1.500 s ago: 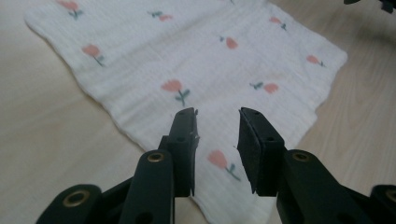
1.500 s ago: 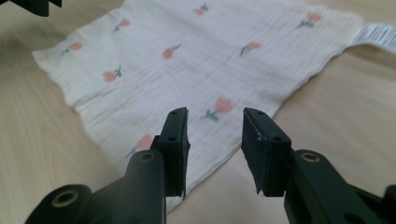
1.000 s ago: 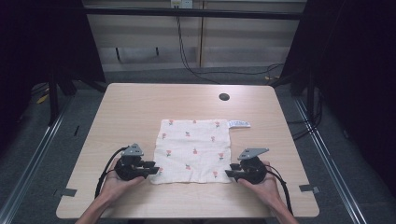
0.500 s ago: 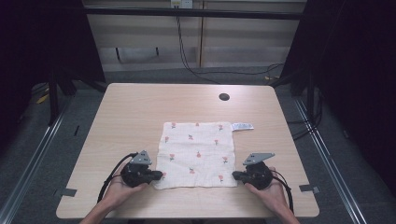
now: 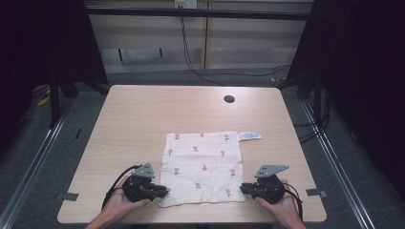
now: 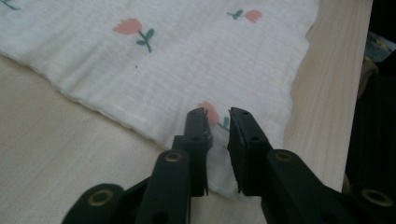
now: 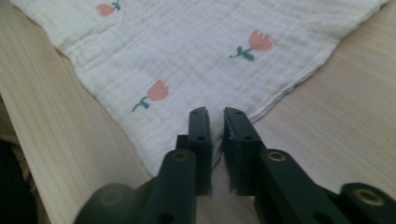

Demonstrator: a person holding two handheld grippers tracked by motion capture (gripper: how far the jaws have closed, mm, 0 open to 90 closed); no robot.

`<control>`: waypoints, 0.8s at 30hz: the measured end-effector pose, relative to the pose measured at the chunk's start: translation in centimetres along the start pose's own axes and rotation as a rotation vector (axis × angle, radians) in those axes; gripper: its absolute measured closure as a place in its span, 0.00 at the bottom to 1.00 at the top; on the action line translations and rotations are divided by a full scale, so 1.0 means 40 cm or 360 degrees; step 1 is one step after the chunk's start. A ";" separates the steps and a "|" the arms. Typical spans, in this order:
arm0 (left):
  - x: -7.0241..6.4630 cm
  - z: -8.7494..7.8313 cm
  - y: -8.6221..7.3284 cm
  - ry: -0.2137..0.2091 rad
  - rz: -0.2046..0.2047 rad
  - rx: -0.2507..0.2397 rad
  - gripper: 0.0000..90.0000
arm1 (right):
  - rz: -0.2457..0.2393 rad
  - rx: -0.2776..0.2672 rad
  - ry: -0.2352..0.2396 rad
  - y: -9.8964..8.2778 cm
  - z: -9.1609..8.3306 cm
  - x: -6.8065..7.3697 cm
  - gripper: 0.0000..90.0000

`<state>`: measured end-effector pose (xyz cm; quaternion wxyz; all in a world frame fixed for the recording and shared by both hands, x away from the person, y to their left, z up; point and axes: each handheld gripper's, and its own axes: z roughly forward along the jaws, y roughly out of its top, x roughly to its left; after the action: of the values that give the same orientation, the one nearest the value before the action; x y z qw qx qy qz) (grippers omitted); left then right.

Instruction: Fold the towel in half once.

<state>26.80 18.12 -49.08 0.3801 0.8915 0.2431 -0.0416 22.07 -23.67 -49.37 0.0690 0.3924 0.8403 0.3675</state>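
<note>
White cloth [image 5: 203, 167] with small pink flowers, spread flat on the near half of the pale wooden table [image 5: 143, 114], roughly midway between the two side edges. Near edge lying close to the table's front edge, a little rumpled at the near left corner. White label [image 5: 250, 136] sticking out at the far right corner, flat on the wood.

Left gripper [image 5: 165, 191] down at the near left corner of the cloth, held in a hand [image 5: 119, 206] coming in from the bottom. Seen along its own jaws, left gripper [image 6: 218, 122] over the corner, a narrow gap between the jaws, just been opening; cloth corner lying under and between the tips, pads not pressing on it. Pink flower print right beyond the tips.

Right gripper [image 5: 242, 189] at the near right corner, mirror of the other, in a hand [image 5: 282, 210] also in from the bottom. From its own camera, right gripper [image 7: 215, 120] with jaws a slit apart, narrower than the left, likewise just been opening; cloth corner [image 7: 187, 70] ending under the tips, a loose thread hanging in the gap, no clamp on the fabric.

Further out: a small dark round hole [image 5: 229, 99] in the tabletop near the far edge, well apart from the cloth. Black cables trailing from both grippers toward the person. Grey floor around the table, dark curtains on both sides.
</note>
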 end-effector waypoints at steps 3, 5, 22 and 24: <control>0.017 -0.007 0.006 0.0007 -0.0038 -0.0045 0.78 | 0.0014 -0.0075 -0.0009 0.012 -0.010 -0.008 0.83; 0.031 -0.010 0.010 0.0029 -0.0067 -0.0077 0.75 | 0.0020 -0.0114 -0.0012 0.023 -0.014 -0.016 0.80; 0.127 -0.036 0.078 0.0217 -0.0146 -0.0211 0.75 | 0.0102 -0.0193 -0.0083 0.118 0.002 -0.121 0.68; 0.143 -0.034 0.084 0.0246 -0.0164 -0.0224 0.75 | 0.0103 -0.0216 -0.0092 0.142 0.004 -0.141 0.69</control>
<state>33.23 19.36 -47.39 0.4193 0.8494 0.3194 0.0252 29.43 -25.18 -46.62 0.1076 0.4243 0.7981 0.4141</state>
